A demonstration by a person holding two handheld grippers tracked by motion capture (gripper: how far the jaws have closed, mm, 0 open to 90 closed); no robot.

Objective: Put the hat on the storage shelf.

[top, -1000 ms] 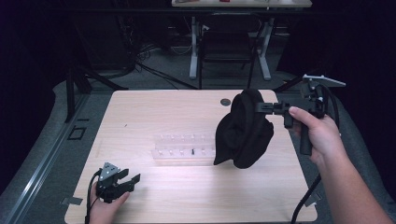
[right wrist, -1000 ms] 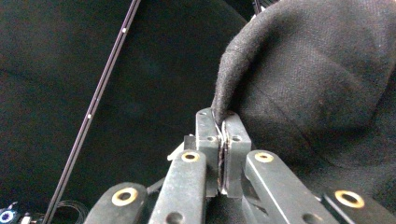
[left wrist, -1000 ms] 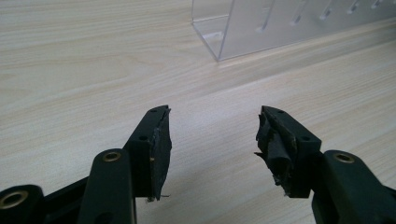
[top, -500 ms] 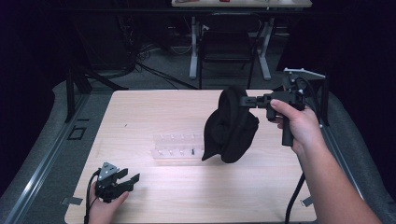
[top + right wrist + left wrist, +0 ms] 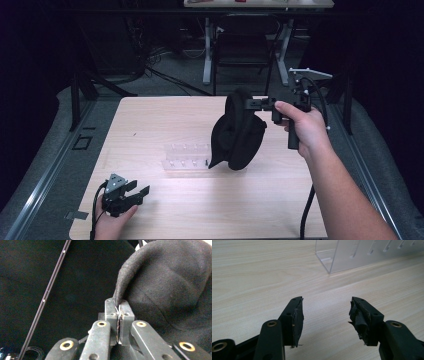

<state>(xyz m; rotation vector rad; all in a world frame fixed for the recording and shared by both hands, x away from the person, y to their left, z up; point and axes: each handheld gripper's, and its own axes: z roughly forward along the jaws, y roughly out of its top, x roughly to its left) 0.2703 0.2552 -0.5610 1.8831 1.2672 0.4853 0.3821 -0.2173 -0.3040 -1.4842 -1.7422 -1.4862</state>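
Your right claw (image 5: 253, 103) is clamped on the edge of a black cap (image 5: 237, 132), and you hold it up above the tabletop (image 5: 160, 115), right of its middle. The cap hangs down from the pinch, its lower part dangling in front of the right end of a clear plastic rack (image 5: 186, 156), which lies near the middle of the tabletop. Whether the cap's bottom touches the wood cannot be told from the high view. In the right gripper view the jaws are pressed together with a thin fold of the cap's (image 5: 170, 290) fabric rim caught between their tips, and the rounded crown bulges off to the right against a dark background.

Your left claw (image 5: 134, 193) rests low at the near left corner of the tabletop, held in your left hand (image 5: 111, 222), well apart from the rack and the cap. In the left gripper view its jaws stand wide apart with nothing between them, just bare pale wood (image 5: 262, 277) below, and the pads (image 5: 298, 322) look worn and ragged. The corner of the clear rack (image 5: 352, 255) lies ahead of them, toward the upper right.
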